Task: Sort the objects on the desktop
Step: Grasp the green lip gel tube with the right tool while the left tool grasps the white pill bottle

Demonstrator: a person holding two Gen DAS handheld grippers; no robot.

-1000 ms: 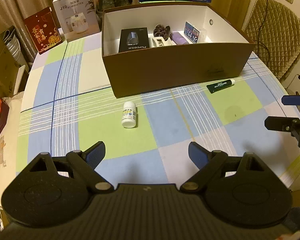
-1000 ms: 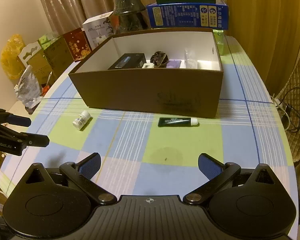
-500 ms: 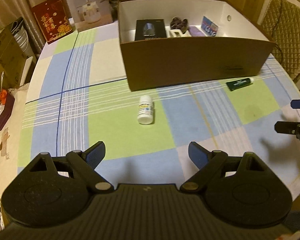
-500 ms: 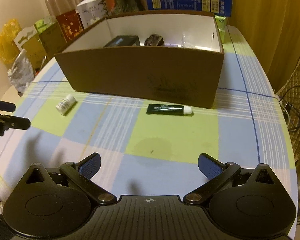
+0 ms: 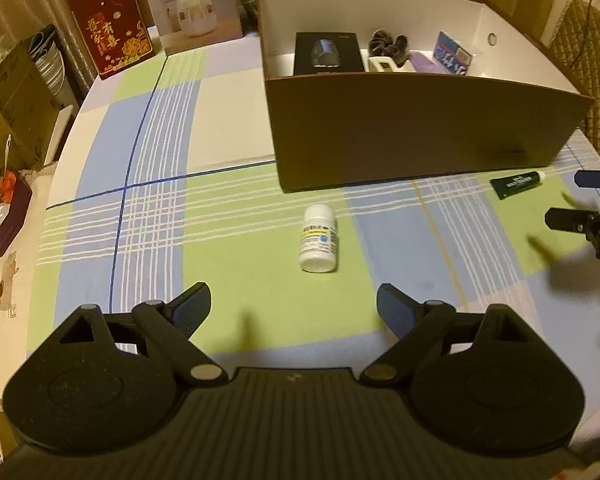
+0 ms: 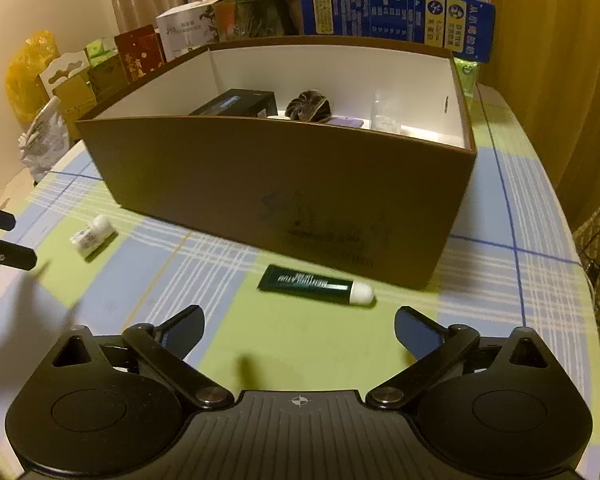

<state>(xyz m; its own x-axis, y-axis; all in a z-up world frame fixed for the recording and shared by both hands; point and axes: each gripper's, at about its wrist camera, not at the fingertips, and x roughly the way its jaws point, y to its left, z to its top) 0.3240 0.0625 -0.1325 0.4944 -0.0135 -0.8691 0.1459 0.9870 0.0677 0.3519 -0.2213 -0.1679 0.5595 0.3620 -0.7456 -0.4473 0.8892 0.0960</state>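
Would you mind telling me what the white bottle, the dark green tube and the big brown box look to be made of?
White bottle: likely plastic, smooth and opaque, with a paper-looking label.
Dark green tube: probably soft plastic, slight sheen, flattened end and white cap.
Brown box: apparently cardboard, matte brown outside, white inside, with thin straight walls.

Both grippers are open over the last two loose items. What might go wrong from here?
The white bottle lies on its side, so the left gripper closing on it may roll it away. The dark tube lies close to the brown box; the right gripper might bump that wall. The tube is low and flat, so the jaws may slip over it.
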